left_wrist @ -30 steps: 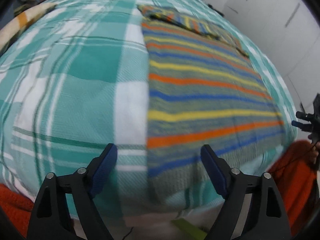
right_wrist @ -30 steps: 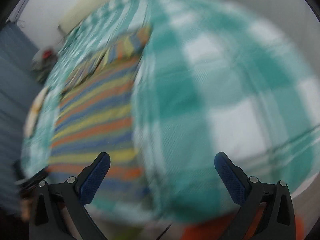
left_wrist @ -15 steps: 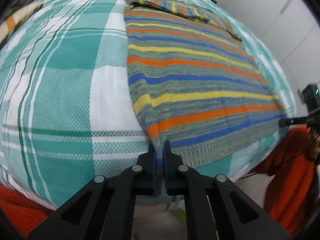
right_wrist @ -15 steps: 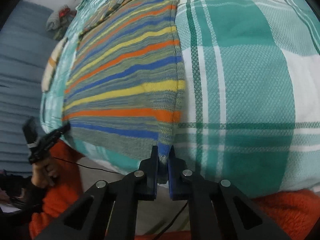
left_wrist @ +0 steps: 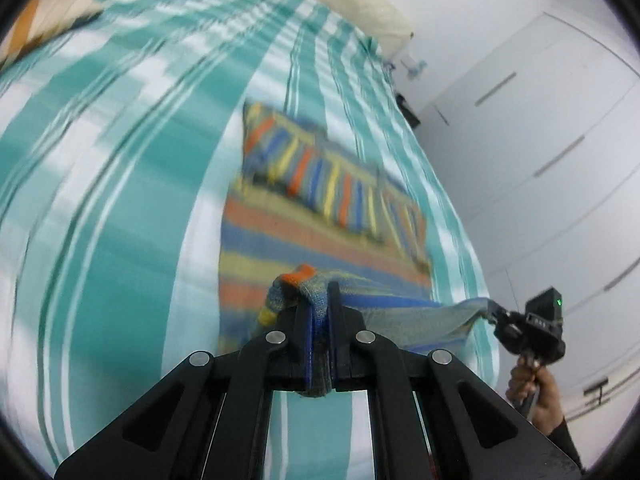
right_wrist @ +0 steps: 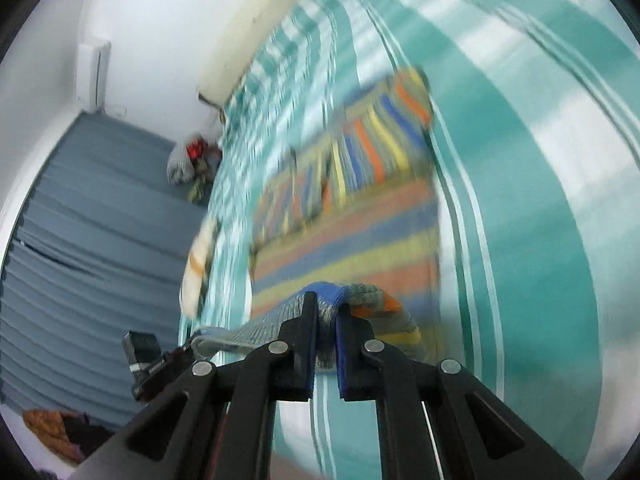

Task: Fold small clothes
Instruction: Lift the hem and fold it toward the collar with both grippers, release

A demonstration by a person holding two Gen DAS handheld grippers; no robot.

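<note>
The left gripper [left_wrist: 319, 312] was pressed together on one bottom corner of the striped knit garment [left_wrist: 320, 236], the fabric bunched between its blue pads and lifted off the bed. The right gripper [right_wrist: 326, 320] pinched the opposite bottom corner the same way. In the left wrist view the right gripper appeared at about 3 o'clock, held by a hand [left_wrist: 534, 390], with the hem stretched taut between the two tools. The rest of the garment lay flat on the teal-and-white plaid bedspread [left_wrist: 120, 184], its folded sleeve band toward 12 o'clock. A cream headboard cushion [right_wrist: 256, 28] stood at the bed's far end. Blue-grey curtains [right_wrist: 92, 208] hung at 9 o'clock in the right wrist view.
</note>
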